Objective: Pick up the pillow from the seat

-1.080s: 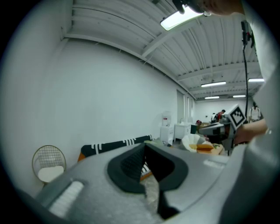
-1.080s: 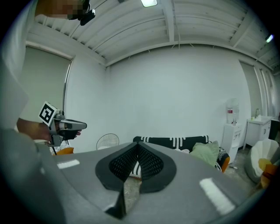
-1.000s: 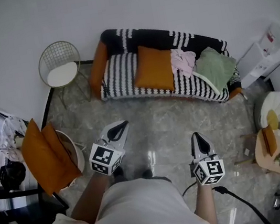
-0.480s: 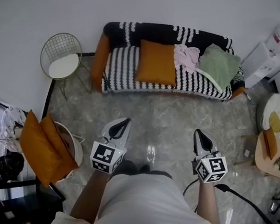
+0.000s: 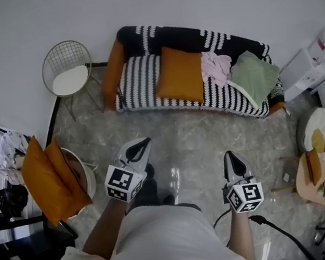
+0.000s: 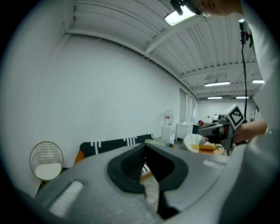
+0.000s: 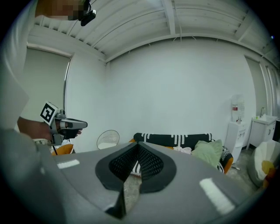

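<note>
An orange pillow [image 5: 180, 75] leans on the striped sofa [image 5: 139, 82] beside a pink cloth [image 5: 214, 68].

— Bright in here?
— Evenly so. A ceiling lamp [image 6: 181, 16] glows overhead, and the glossy floor [image 5: 174, 180] throws back a pale glare.
— Sharp?
— Soft. Both gripper views bend into black corners, with nearby parts blurred.

No words or numbers could be read anywhere. The only marks were black-and-white square patterns on the white left cube [image 5: 122, 183] of the grey left gripper [image 5: 142, 143] and on the white right cube [image 5: 246, 196] of the grey right gripper [image 5: 230, 156]. They were blocks, not letters
</note>
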Demonstrator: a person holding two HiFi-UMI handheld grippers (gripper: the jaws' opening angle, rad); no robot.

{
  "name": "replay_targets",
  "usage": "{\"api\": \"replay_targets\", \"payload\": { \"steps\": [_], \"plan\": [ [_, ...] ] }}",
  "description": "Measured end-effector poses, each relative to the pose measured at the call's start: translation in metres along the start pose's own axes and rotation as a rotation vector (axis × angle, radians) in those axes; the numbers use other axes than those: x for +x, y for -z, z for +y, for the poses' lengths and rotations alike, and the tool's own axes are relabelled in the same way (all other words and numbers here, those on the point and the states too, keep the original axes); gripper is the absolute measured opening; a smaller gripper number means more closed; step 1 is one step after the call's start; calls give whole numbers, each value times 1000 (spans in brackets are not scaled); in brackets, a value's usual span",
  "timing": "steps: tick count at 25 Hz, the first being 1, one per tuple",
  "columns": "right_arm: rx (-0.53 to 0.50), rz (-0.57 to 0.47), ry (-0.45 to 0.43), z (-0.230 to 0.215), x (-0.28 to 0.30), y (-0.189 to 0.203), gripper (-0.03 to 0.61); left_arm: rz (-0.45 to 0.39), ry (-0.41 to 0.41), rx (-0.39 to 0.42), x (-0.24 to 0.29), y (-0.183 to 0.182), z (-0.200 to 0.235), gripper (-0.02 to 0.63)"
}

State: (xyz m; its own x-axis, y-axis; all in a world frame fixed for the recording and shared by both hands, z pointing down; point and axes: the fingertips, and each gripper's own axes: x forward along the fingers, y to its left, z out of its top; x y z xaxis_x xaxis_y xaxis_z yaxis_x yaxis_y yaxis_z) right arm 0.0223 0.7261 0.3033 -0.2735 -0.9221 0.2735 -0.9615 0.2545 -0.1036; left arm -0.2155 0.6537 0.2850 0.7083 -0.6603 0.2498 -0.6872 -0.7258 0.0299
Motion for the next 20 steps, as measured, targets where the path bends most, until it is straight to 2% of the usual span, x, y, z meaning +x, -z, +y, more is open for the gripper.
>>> {"api": "replay_targets", "payload": {
  "steps": [9,20],
  "plan": [
    [26,-7,43,-12,77,-29,6,-3,67,-2,66,-20,70,-2],
    [30,-14,103,-14,167,-65,6,-9,187,57,128,-48,147,-2]
  ]
}}
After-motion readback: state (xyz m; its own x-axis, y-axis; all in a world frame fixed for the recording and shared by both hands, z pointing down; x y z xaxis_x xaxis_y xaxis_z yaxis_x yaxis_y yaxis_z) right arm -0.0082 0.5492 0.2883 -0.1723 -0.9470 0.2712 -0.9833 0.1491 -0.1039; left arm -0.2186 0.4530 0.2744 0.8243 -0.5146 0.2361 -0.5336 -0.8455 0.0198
